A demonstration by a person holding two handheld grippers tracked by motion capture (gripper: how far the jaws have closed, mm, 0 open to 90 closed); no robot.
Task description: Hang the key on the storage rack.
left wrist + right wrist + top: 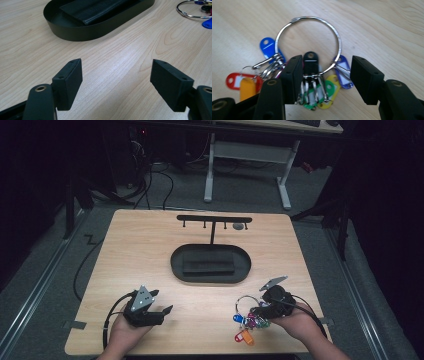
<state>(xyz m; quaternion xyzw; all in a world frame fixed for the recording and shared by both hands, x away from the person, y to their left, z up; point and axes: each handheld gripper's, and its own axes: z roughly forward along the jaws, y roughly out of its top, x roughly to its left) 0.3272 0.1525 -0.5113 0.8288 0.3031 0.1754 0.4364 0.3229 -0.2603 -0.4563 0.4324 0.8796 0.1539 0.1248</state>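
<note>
Wooden table (150, 250) — key ring (308, 45) half-hidden behind spread right gripper (325, 77) jaws, tags (265, 47) blurred.

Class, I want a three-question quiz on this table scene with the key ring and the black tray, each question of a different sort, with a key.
1. True or false: the right tool is clamped on the large silver key ring with coloured plastic tags.
2. What lies inside the black oval tray?
A) keys
B) a black rectangular pad
C) nothing
3. Fill in: the left tool hovers over bare ____ tabletop.

Key: 1 false, its jaws stand apart; 2 B; 3 wooden.
</note>
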